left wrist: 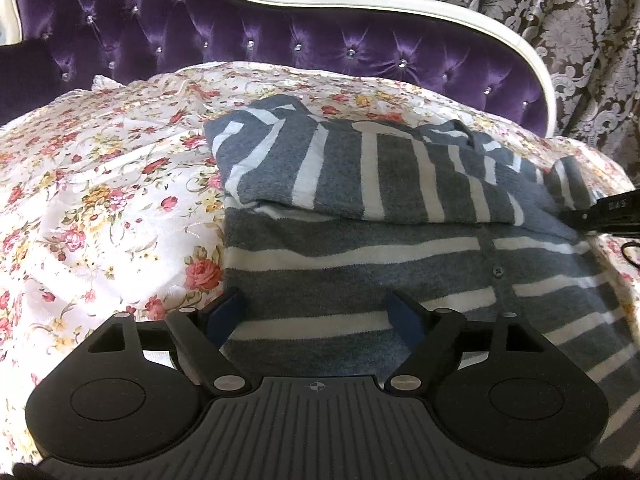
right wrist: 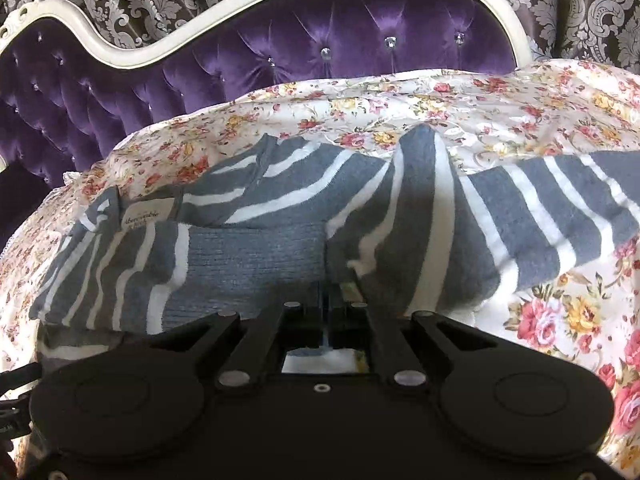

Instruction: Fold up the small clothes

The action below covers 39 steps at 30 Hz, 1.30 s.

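Left wrist view: striped cardigan [left wrist: 400, 248], grey and white, partly folded on floral bedspread [left wrist: 100, 184]; button placket runs away from the left hand-held gripper [left wrist: 316, 312], whose fingers stand spread above the hem. Purple tufted headboard [left wrist: 280, 36] beyond.

Right wrist view: right hand-held gripper [right wrist: 334, 300] clenched on the cardigan [right wrist: 260, 252]; sleeve [right wrist: 540, 208] trails rightward.

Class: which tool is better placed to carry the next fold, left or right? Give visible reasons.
Right. The right tool is shut on the grey-and-white striped knit cardigan, its fabric bunched at the fingers. The left tool is open over the cardigan's lower body, gripping nothing.
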{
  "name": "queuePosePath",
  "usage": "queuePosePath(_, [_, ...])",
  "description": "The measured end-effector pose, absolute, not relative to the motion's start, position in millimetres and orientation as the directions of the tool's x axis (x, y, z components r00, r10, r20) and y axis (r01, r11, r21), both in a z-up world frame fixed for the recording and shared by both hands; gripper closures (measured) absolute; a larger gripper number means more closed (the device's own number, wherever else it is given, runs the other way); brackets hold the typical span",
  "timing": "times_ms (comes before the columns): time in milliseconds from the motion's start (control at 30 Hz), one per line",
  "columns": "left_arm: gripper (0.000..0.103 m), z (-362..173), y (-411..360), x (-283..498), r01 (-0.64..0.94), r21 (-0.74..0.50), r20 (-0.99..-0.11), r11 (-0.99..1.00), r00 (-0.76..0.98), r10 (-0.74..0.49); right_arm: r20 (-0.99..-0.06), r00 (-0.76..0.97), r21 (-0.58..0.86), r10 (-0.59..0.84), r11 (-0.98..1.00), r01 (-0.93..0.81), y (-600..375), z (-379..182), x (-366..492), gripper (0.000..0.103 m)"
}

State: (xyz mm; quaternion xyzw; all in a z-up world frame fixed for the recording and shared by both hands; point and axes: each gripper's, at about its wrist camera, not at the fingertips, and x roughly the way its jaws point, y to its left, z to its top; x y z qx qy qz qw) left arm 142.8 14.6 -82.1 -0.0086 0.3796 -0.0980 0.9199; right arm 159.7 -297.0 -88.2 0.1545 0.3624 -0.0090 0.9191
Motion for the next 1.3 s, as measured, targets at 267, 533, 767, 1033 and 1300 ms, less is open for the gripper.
queuePosePath(267, [0.0, -84, -5, 151, 0.125, -0.064, -0.738, 0.99, 0.661, -0.132, -0.663, 0.739, 0.303, 0.115, 0.945, 0.125, -301, -88, 158, 0.089])
queuePosePath(533, [0.001, -80, -9, 153, 0.098, -0.058, -0.75, 0.994, 0.653, -0.108, -0.616, 0.774, 0.37, 0.146, 0.921, 0.121, -315, -79, 151, 0.048])
queuePosePath(767, [0.018, -51, -12, 145, 0.033, -0.07, -0.728, 0.997, 0.682, -0.073, -0.548, 0.823, 0.452, 0.146, 0.88, 0.144, -338, -67, 141, 0.038])
queuePosePath(1033, [0.018, -28, -43, 143, 0.065, -0.077, -0.701, 0.995, 0.706, -0.101, -0.491, 0.867, 0.516, 0.092, 0.832, 0.203, -367, -58, 130, 0.031])
queuePosePath(1300, [0.018, -54, -71, 143, 0.099, -0.088, -0.737, 0.991, 0.663, -0.132, -0.487, 0.873, 0.541, 0.004, 0.786, 0.298, -410, -58, 121, 0.029])
